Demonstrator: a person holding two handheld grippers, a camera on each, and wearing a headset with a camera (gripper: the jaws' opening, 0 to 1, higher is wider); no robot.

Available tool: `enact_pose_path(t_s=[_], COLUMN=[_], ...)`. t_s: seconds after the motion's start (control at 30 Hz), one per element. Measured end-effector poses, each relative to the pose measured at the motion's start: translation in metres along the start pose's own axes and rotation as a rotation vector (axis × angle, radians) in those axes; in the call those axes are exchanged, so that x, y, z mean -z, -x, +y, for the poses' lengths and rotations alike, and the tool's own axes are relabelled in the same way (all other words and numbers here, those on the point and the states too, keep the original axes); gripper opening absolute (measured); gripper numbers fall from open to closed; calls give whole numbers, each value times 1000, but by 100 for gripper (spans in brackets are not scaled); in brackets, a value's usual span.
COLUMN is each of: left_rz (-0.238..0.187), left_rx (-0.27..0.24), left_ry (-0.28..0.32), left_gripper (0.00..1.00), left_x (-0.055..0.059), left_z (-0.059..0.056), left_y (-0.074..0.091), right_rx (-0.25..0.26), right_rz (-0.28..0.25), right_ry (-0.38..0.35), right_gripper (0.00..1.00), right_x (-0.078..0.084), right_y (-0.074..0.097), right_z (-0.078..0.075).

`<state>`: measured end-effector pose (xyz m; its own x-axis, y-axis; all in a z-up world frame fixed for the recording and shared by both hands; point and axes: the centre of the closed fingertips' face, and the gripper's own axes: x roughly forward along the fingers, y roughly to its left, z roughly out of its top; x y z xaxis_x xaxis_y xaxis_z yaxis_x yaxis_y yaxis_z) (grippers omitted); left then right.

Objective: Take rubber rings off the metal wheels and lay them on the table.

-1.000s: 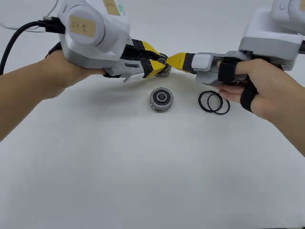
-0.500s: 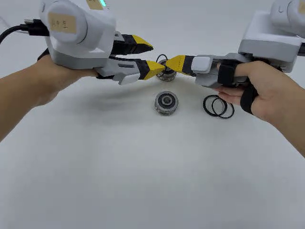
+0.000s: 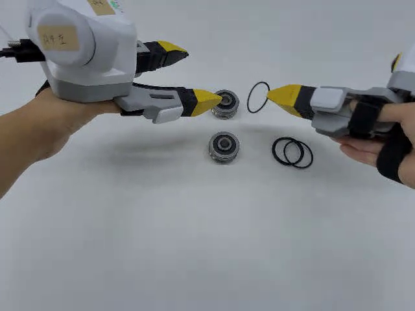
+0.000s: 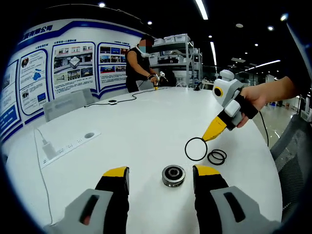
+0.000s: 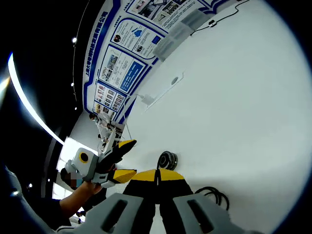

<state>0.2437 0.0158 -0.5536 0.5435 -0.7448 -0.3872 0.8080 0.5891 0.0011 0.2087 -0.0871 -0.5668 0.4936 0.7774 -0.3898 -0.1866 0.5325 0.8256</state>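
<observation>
Since a second ago your left gripper (image 3: pixel 198 74), jaws now spread, has released the far wheel (image 3: pixel 225 103), and your right gripper (image 3: pixel 275 94), pinching a rubber ring (image 3: pixel 249 100), has drawn it clear into the air; likely it remains only to lay it beside the two rings (image 3: pixel 303 152) on the table (image 3: pixel 194 246).

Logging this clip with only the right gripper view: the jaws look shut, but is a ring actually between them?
Observer: Yes. The head view shows the right gripper shut on a rubber ring, which is clear of the far wheel.
Operator: Dark loops sit beside my jaw. How many rings are down?
Observer: Two laid rings, overlapping on the table.
Operator: Is the left gripper holding a wheel?
Observer: No. The left gripper is open; its own view shows the far wheel lying ahead of its spread jaws, not gripped.
</observation>
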Motion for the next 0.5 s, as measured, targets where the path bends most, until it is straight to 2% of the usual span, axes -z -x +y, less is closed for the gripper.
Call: enact_pose_path(t_s=[0.07,0.23,0.37,0.5], left_rz=[-9,-14,-19,-12], left_rx=[-6,-17,-23,-24], left_ry=[7,17,26,29], left_gripper=[55,54,54,54], left_x=[-2,-2,-2,0], left_z=[0,-3,-4,-7], left_y=[3,11,14,15], right_rx=[3,59,84,137], right_rz=[6,16,2,3], right_ry=[-22,-61,-76,-73], right_gripper=[1,2,2,2], right_x=[8,29,32,33], right_y=[6,23,33,38], right_z=[-6,-23,-30,-41])
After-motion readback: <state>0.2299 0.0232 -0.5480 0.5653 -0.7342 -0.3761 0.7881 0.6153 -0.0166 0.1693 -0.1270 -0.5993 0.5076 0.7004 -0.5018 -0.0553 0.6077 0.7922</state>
